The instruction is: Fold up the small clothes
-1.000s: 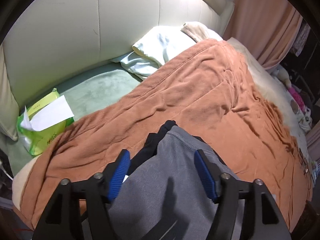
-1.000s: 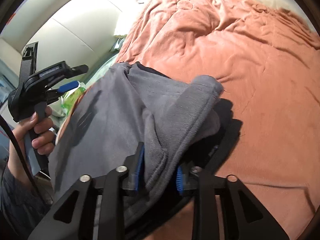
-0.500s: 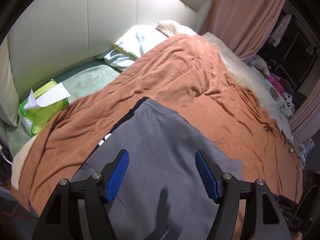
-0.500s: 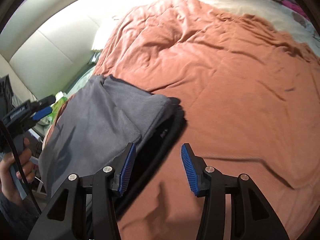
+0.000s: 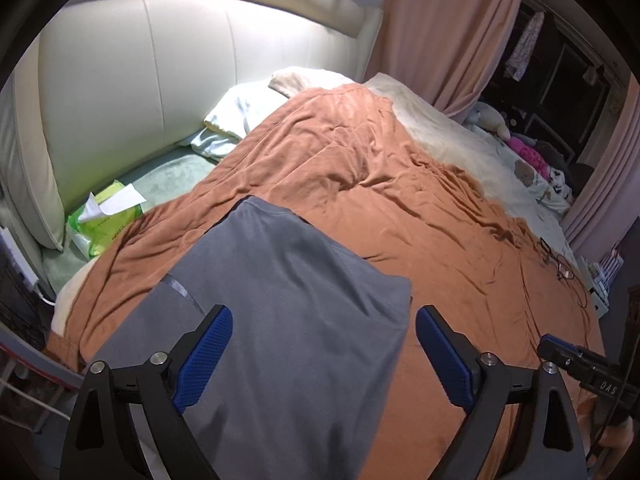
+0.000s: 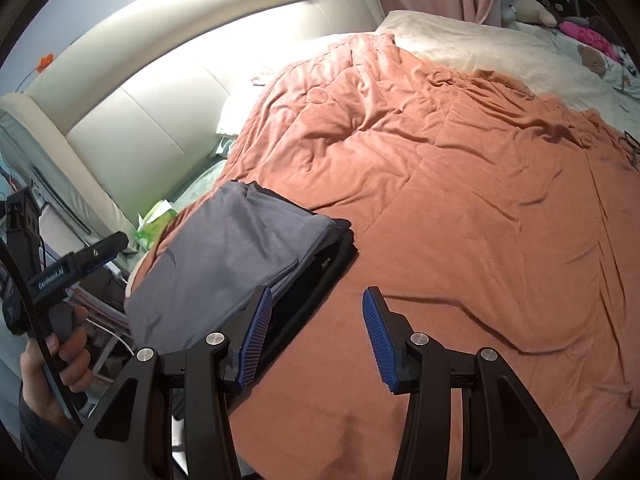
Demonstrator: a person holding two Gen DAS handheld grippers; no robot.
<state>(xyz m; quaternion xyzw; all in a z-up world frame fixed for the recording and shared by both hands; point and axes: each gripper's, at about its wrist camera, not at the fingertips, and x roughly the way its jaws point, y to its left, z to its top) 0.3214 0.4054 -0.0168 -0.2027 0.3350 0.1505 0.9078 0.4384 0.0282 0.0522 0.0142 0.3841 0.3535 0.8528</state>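
fingers of both my left gripper (image 5: 324, 354) and right gripper (image 6: 316, 334) stand apart and empty above the grey garment (image 5: 280, 300), which lies folded flat on the orange blanket (image 6: 460, 200), seemingly released so the fold settles.

Black gripper frames, ribbed blue fingers (image 6: 256, 336), silver screws, white lettering, dark grey sleeve (image 6: 36, 436)

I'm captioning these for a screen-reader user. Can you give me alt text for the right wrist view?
An open right gripper hovers over an orange blanket, beside a folded grey garment lying on it. At the left edge, a hand holds the left gripper.
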